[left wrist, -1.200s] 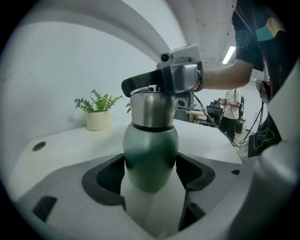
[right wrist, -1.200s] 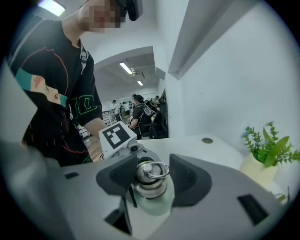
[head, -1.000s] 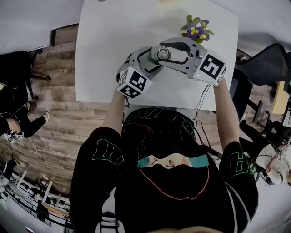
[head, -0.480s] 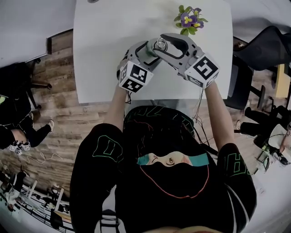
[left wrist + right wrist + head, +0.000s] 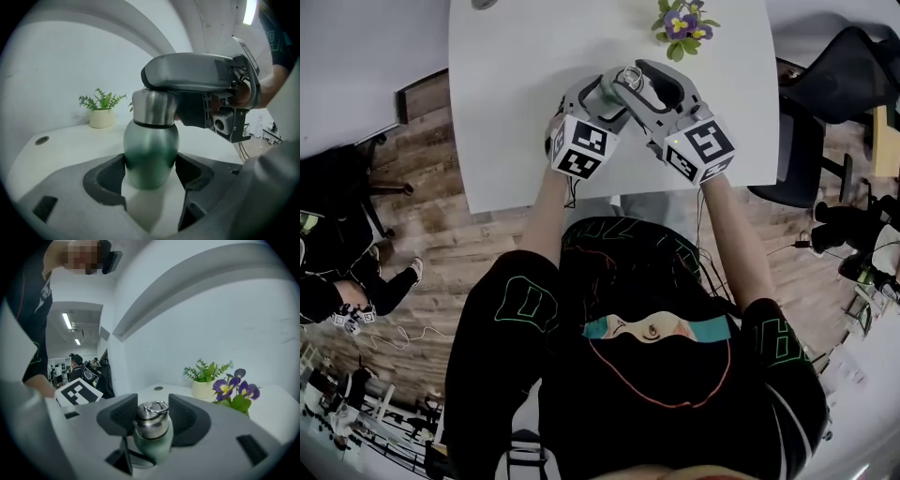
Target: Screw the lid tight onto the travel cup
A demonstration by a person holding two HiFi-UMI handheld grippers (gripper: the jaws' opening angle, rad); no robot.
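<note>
— Where is the green travel cup (image 5: 151,150) sitting?
— Upright over the white table (image 5: 516,112). The left gripper (image 5: 152,174) is clamping its rounded body between both pads.
— And the right gripper (image 5: 152,416)?
— Its jaws are gripping the steel lid (image 5: 151,422) on the cup's neck, with a potted plant (image 5: 204,388) standing well behind.

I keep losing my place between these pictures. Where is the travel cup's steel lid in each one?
Head view: steel lid, upper centre.
Left gripper view: lid at centre, topping the green cup body.
Right gripper view: lid at lower centre, in the right gripper, a jaw on either side.
Shared landmark: potted plant, top right in the head view, left and right in the gripper views.
</note>
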